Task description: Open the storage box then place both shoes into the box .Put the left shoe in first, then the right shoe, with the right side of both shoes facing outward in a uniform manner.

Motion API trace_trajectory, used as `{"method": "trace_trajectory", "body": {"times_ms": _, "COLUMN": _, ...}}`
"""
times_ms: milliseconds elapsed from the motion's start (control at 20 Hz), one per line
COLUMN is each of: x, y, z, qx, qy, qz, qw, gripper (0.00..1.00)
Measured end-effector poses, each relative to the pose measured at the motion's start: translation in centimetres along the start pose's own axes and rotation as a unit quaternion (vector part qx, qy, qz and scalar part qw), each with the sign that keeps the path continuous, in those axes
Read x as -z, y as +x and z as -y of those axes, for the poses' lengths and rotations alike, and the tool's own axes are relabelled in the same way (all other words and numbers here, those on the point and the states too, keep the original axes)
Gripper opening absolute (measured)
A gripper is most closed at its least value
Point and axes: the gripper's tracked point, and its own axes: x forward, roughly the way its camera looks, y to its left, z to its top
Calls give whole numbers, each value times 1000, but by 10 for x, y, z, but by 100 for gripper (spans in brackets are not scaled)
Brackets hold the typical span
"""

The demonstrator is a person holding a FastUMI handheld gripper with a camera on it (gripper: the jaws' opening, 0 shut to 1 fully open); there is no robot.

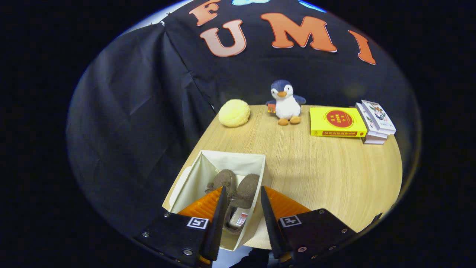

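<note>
Two shoes (235,190) lie side by side in your open box (208,163), which sits at the surface's (327,175) near left edge. Your jaws (242,193) hang above the box, tilted down toward it, set apart and holding nothing; the shoes show in the gap between them. Along the far edge you have a bun (234,112), a penguin (285,102), a yellow book (337,122) and stacked books (375,122).

The wooden table (319,175) carries a storage box (193,178), bun-shaped plush (234,112), penguin toy (285,102), yellow book (337,122) and stacked books (375,123).
</note>
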Motion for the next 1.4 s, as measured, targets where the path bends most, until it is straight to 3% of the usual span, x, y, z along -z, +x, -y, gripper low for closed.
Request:
{"method": "trace_trajectory", "body": {"times_ms": 200, "x": -61, "y": -57, "z": 32, "qx": 11, "qy": -16, "qz": 115, "qw": 993, "gripper": 65}}
{"method": "trace_trajectory", "body": {"times_ms": 450, "x": -132, "y": -139, "z": 63, "qx": 14, "qy": -37, "qz": 261, "qw": 965, "gripper": 72}}
{"method": "trace_trajectory", "body": {"times_ms": 550, "x": -165, "y": -176, "z": 80, "qx": 21, "qy": -50, "qz": 334, "qw": 941, "gripper": 78}}
{"method": "trace_trajectory", "body": {"times_ms": 750, "x": -204, "y": -259, "z": 115, "qx": 58, "qy": -70, "qz": 418, "qw": 904, "gripper": 87}}
{"method": "trace_trajectory", "body": {"times_ms": 950, "x": -220, "y": -308, "z": 130, "qx": 60, "qy": -114, "qz": 478, "qw": 869, "gripper": 95}}
{"method": "trace_trajectory", "body": {"times_ms": 1150, "x": -220, "y": -333, "z": 144, "qx": 72, "qy": -117, "qz": 491, "qw": 860, "gripper": 96}}
{"method": "trace_trajectory", "body": {"times_ms": 1300, "x": -226, "y": -355, "z": 147, "qx": 68, "qy": -119, "qz": 515, "qw": 846, "gripper": 97}}
{"method": "trace_trajectory", "body": {"times_ms": 1400, "x": -224, "y": -351, "z": 154, "qx": 64, "qy": -121, "qz": 513, "qw": 847, "gripper": 96}}
